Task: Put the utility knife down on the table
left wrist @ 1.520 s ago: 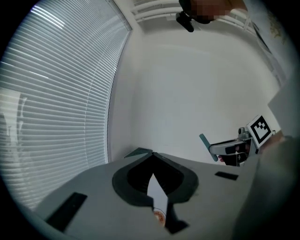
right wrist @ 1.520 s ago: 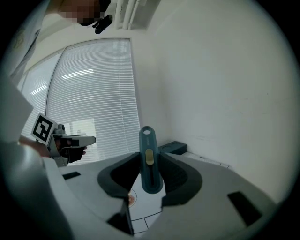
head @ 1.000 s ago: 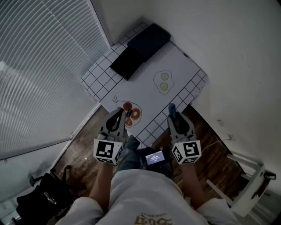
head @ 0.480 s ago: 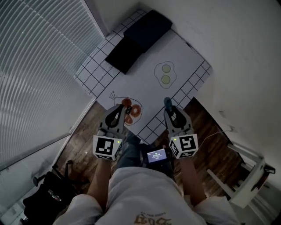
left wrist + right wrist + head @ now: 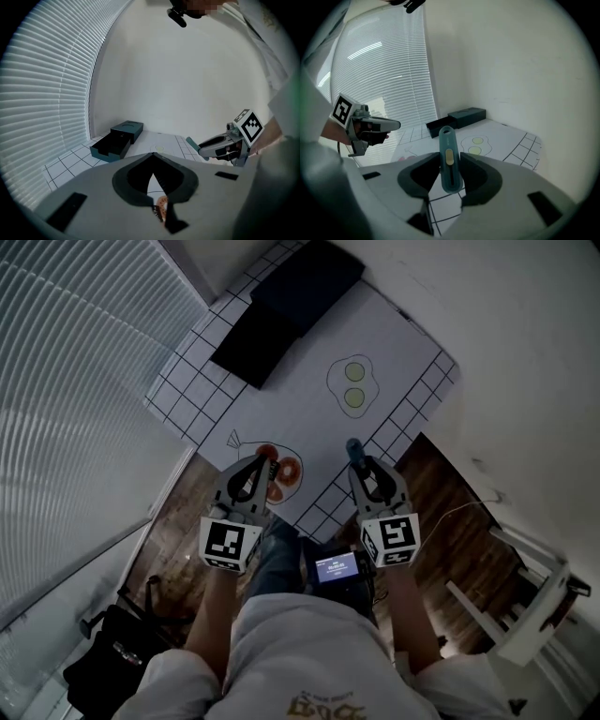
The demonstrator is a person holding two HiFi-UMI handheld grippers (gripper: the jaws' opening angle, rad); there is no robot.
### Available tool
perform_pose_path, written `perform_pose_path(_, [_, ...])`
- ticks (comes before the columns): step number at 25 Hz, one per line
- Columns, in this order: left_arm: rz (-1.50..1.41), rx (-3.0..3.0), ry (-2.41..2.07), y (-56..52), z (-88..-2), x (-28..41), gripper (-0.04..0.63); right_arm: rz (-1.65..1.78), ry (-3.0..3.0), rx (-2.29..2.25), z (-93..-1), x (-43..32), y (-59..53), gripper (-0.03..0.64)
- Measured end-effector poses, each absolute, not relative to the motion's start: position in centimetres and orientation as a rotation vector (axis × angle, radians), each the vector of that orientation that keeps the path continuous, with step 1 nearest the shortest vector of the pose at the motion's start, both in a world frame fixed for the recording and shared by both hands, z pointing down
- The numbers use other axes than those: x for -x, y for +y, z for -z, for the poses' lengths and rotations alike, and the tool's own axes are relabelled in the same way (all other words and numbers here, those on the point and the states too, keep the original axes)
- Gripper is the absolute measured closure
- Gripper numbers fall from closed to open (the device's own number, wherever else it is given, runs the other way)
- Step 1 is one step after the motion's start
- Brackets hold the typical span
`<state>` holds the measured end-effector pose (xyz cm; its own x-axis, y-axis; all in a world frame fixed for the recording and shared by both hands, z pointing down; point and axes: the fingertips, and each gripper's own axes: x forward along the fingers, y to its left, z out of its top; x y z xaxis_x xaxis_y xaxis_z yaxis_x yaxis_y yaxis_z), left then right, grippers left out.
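Note:
A teal utility knife (image 5: 446, 140) with a pale slider stands clamped between the jaws of my right gripper (image 5: 450, 158), its tip pointing forward past them. From the head view the right gripper (image 5: 361, 465) hovers over the near edge of the white table (image 5: 309, 418), the utility knife (image 5: 353, 446) sticking out ahead. My left gripper (image 5: 260, 463) hangs beside it over the orange drawings, shut with nothing in it. In the left gripper view the left gripper (image 5: 152, 158) has its tips together, and the right gripper (image 5: 220, 145) shows at the right.
An open dark box (image 5: 281, 306) lies at the table's far end, also as the box (image 5: 117, 140) and the box (image 5: 459, 119). An egg drawing (image 5: 352, 390) marks the mat. Window blinds (image 5: 66, 381) run along the left. A white stool (image 5: 525, 615) and a black bag (image 5: 112, 652) stand on the wooden floor.
Both grippers have sunk and edged forward over the table's near edge. The knife stays clamped in the right one; the left stays shut.

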<state>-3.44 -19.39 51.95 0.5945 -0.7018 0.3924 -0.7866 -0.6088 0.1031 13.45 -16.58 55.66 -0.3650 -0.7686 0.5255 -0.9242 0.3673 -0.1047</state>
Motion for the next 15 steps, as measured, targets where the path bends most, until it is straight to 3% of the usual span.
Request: perform_pose_path(15, [-0.550, -2.539, -1.119, -19.9, -56.6, 3.2, 0.588, -0.604, -2.165, -1.444, -60.2, -12.7, -17.0, 0.476])
